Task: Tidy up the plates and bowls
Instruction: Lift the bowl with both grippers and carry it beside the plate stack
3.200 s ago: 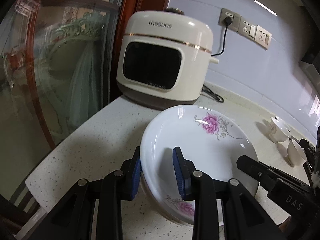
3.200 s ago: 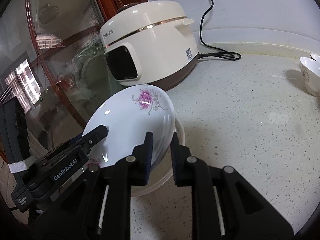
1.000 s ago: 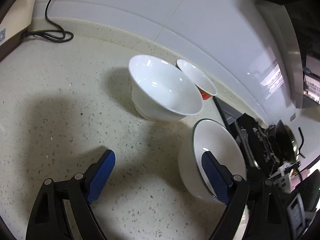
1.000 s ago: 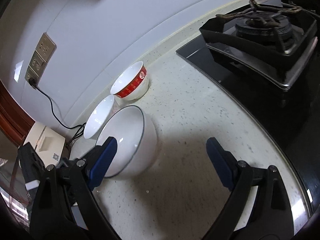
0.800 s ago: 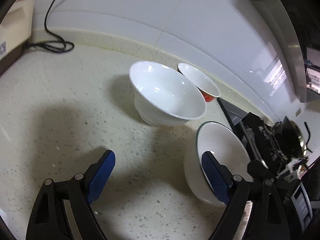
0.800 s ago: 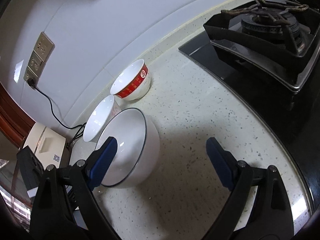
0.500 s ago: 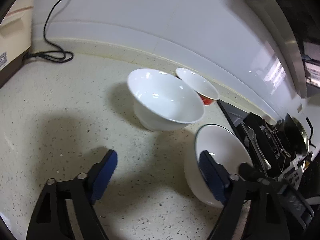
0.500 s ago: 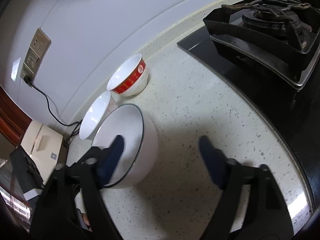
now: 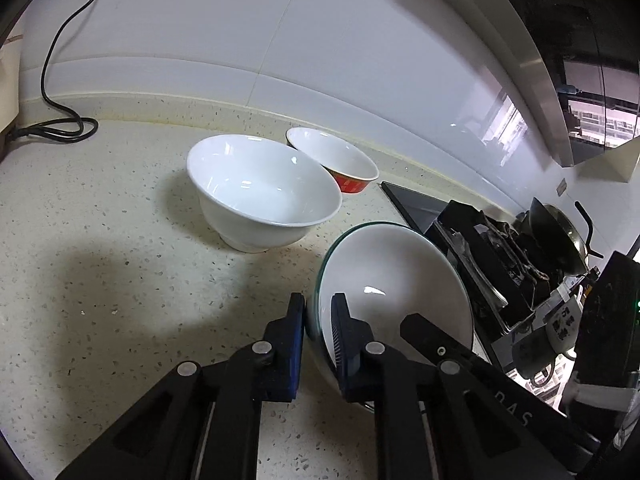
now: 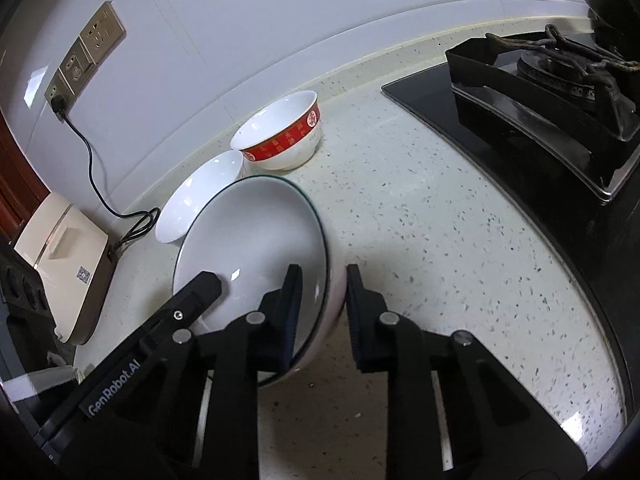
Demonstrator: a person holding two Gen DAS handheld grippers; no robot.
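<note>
I have the wide white ceramic bowl with a thin dark-green rim [image 9: 394, 280] pinched from both sides. My left gripper [image 9: 318, 334] is pressed together on its near-left wall, one pad inside and one outside. My right gripper [image 10: 320, 306] is closing on the opposite wall, rim between its pads. The bowl sits tilted on the speckled cream stone countertop [image 10: 440, 240]. Just behind it stands a plain white footed bowl [image 9: 262, 192], then a red-banded white bowl [image 10: 286, 134].

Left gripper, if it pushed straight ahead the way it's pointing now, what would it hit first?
The left gripper already clamps the rim of the white dark-rimmed bowl, so it would shove that first. Farther ahead stands the plain white flared bowl, though depth is unclear.
</note>
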